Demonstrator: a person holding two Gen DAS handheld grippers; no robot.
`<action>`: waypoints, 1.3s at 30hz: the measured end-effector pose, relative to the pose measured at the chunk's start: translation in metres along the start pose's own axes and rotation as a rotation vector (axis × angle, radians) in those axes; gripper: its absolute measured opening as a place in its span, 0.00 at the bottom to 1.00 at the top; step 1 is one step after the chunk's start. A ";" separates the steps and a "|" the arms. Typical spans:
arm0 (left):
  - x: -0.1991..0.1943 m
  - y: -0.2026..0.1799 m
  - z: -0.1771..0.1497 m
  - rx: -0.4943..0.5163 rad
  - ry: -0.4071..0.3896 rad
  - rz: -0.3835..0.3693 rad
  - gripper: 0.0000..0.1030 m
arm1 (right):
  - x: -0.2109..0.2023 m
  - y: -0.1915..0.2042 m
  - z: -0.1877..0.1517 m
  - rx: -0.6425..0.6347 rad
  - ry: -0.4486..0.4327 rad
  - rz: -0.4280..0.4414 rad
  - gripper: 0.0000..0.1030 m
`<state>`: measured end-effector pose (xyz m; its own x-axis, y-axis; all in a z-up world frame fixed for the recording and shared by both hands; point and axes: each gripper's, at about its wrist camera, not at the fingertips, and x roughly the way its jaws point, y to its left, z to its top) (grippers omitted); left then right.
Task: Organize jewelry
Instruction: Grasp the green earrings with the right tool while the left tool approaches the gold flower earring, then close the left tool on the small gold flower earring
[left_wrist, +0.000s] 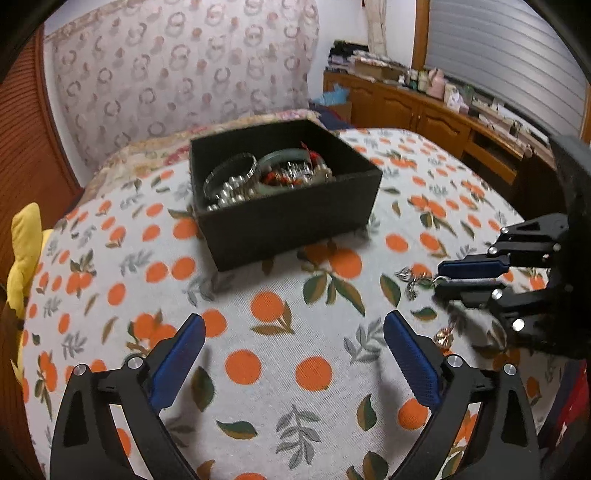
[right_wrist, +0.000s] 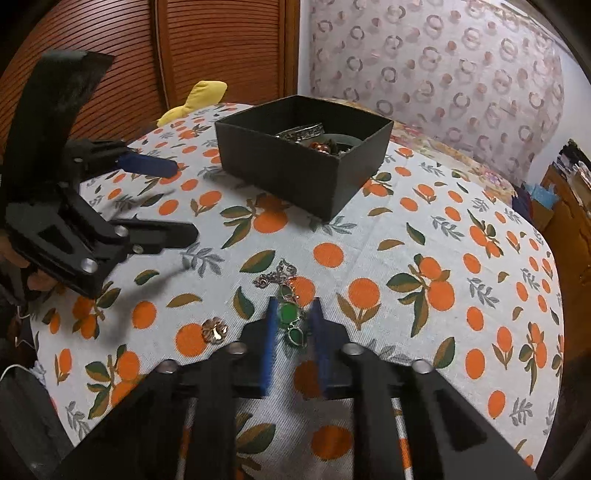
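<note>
A black open box (left_wrist: 291, 218) holds several bangles and bead pieces (left_wrist: 266, 173); it also shows in the right wrist view (right_wrist: 295, 166). A green-stone necklace with a silver chain (right_wrist: 290, 314) lies on the orange-print cloth between my right gripper's pads. My right gripper (right_wrist: 293, 314) is nearly closed around it, touching the cloth; in the left wrist view (left_wrist: 443, 277) its fingers pinch the chain (left_wrist: 410, 278). A small copper flower piece (right_wrist: 214, 331) lies to its left, also seen in the left wrist view (left_wrist: 443, 338). My left gripper (left_wrist: 293, 328) is open and empty, in front of the box.
The orange-print cloth (left_wrist: 280, 369) covers a rounded table. A yellow soft toy (left_wrist: 26, 258) sits at the left edge. A patterned cushion (left_wrist: 177, 74) stands behind the box. A wooden sideboard with clutter (left_wrist: 443, 110) runs along the right.
</note>
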<state>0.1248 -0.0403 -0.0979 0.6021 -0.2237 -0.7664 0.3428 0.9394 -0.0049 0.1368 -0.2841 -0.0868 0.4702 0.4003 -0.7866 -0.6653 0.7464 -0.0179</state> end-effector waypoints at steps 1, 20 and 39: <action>0.002 -0.002 -0.001 0.005 0.012 0.000 0.91 | -0.002 -0.001 -0.002 0.005 -0.002 -0.003 0.15; 0.004 -0.019 -0.014 0.072 0.069 -0.011 0.93 | -0.042 -0.011 -0.030 0.107 -0.097 -0.040 0.15; -0.003 -0.077 -0.009 0.158 0.038 -0.151 0.34 | -0.062 -0.014 -0.039 0.124 -0.136 -0.057 0.15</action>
<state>0.0897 -0.1097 -0.1010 0.5085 -0.3463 -0.7884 0.5375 0.8429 -0.0235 0.0936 -0.3401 -0.0620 0.5847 0.4179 -0.6954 -0.5632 0.8260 0.0228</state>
